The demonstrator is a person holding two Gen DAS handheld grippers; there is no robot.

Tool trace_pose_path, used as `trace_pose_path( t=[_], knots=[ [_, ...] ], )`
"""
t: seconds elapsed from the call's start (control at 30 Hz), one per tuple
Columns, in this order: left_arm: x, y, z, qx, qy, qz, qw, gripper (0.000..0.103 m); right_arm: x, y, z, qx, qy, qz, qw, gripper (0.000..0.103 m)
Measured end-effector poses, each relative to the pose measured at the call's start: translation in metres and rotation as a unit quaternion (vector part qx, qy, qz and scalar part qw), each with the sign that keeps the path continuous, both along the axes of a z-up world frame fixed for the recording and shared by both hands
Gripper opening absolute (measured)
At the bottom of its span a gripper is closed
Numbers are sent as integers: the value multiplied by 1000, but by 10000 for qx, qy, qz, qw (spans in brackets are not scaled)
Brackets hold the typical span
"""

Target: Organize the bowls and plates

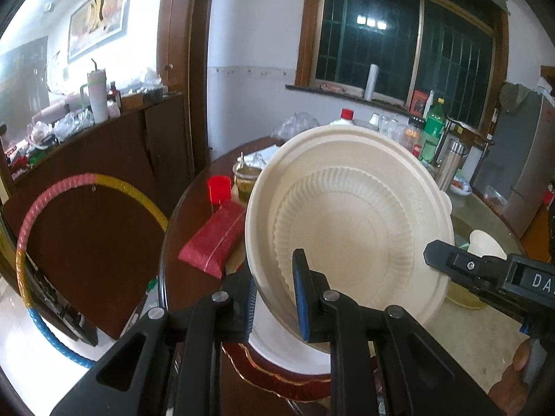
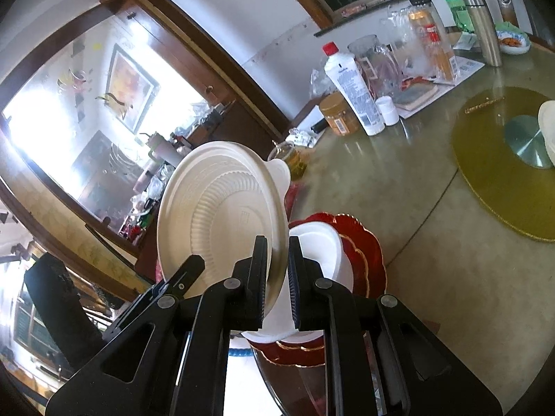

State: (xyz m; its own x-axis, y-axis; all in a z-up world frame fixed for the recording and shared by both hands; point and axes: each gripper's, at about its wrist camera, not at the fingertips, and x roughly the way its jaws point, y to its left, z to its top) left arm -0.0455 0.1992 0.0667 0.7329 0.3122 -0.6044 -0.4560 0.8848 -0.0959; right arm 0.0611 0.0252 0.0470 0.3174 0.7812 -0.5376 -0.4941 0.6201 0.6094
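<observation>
A cream ribbed plastic bowl is held tilted in the air, its underside towards the left wrist camera. My left gripper is shut on its lower rim. My right gripper is shut on the rim of the same bowl from the other side; its finger shows in the left wrist view. Below the bowl a white plate lies on stacked red plates with gold edges at the table's near edge. Another white bowl stands at the far right.
The round table carries a gold turntable, a white bottle, jars, drink bottles, a steel flask, a red packet, a red cup and a glass of tea. A hoop leans left.
</observation>
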Motion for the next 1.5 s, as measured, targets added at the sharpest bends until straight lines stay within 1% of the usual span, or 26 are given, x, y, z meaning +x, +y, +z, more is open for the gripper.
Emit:
trace_pose_path(
  t=[0.33,0.7,1.17,1.27,1.37,1.5],
  knots=[
    [1,9,-14,-291,240,-45,9993,18,-1,6,-18,-161,196,63,9997,11],
    [-1,8,-28,-354,386,-92,9986,19,-1,5,-33,-245,355,29,9991,11],
    [0,11,-40,-505,549,-188,9970,19,-1,4,-41,-360,450,9,9983,11],
    [2,14,-43,-625,616,-240,9959,19,-1,4,-42,-399,476,3,9981,11],
    [4,18,-50,-838,738,-315,9933,19,-1,4,-44,-420,515,2,9978,11],
    [5,18,-53,-916,802,-340,9920,19,-1,4,-46,-439,529,4,9976,11]
  ],
)
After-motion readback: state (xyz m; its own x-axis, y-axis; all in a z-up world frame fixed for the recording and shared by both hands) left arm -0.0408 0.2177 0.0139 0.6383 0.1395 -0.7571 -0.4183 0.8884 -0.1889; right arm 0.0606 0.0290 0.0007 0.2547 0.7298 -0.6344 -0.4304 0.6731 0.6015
